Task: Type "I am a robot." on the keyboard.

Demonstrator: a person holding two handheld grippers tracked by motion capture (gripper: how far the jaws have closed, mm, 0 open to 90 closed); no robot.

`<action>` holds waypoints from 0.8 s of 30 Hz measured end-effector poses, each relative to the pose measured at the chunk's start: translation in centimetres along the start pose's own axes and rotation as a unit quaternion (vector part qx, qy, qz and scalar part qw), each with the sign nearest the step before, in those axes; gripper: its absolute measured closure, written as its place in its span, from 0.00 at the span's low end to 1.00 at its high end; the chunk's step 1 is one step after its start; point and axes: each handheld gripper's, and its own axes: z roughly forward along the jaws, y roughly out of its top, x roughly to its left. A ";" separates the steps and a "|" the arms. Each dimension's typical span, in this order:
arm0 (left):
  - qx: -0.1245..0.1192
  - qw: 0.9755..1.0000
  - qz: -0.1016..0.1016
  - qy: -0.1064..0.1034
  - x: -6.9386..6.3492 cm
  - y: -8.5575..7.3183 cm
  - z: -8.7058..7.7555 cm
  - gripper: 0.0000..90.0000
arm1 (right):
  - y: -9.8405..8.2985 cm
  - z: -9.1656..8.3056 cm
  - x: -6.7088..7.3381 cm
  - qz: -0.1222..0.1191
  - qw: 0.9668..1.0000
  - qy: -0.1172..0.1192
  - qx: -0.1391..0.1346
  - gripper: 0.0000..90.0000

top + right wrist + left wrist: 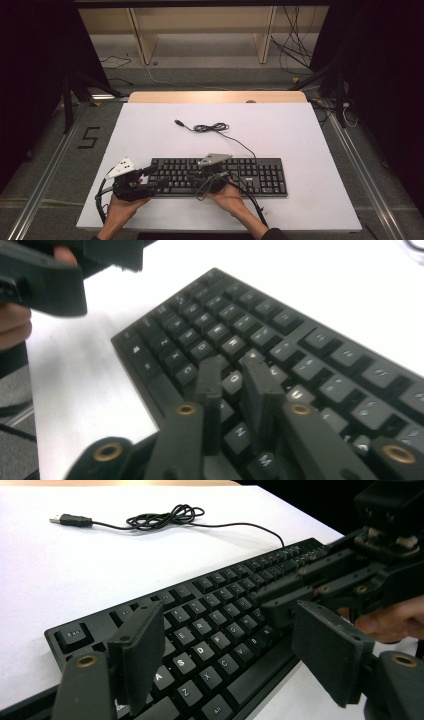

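On the white bench [150,130] near the front edge lies a black plastic corded keyboard [260,175], rigid, light, best held by end edges; left gripper [235,655] fingers wide open, right gripper [232,390] fingers narrowly parted, both empty.

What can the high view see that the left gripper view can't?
The high view alone takes in both hands and the wooden shelf past the table. The left gripper view alone lets you read key letters like S and D, between that left gripper's wide-open jaws. Both share the black keyboard, its coiled cable with the plug, the white table and the right gripper.
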 end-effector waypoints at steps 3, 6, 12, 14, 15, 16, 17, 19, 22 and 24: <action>-0.001 1.000 -0.001 0.000 0.0 0.0 0.0 0.32 | 0.1 -0.4 -0.4 0.003 1.000 -0.002 -0.004 0.75; -0.001 1.000 -0.001 0.001 0.0 0.0 0.0 0.32 | 0.2 -0.9 -0.7 0.008 1.000 -0.001 -0.012 0.67; 0.000 1.000 -0.001 0.001 0.1 0.0 0.0 0.32 | 0.4 -1.7 -1.3 0.018 1.000 -0.006 -0.021 0.53; 0.000 1.000 -0.001 0.000 0.1 0.0 0.0 0.32 | 0.5 -1.8 -1.5 0.021 1.000 -0.010 -0.021 0.49; 0.000 1.000 -0.001 0.000 0.1 0.0 0.0 0.32 | 0.5 -1.9 -1.6 0.021 0.999 -0.013 -0.021 0.47; 0.000 1.000 -0.001 0.000 0.1 0.0 0.0 0.32 | 0.5 -2.0 -1.7 0.020 0.999 -0.015 -0.021 0.45; -0.001 1.000 -0.002 0.000 0.1 0.0 0.0 0.32 | 0.6 -2.0 -1.8 0.022 0.999 -0.018 -0.021 0.44; -0.001 1.000 -0.001 0.000 0.1 0.0 0.0 0.32 | 0.6 -2.2 -2.0 0.023 0.999 -0.022 -0.022 0.42; -0.001 1.000 -0.001 0.000 0.1 0.0 0.0 0.32 | 0.7 -2.4 -2.2 0.024 0.999 -0.024 -0.024 0.41; -0.001 1.000 -0.001 0.000 0.1 0.0 0.0 0.32 | 0.7 -2.5 -2.4 0.025 0.999 -0.026 -0.024 0.41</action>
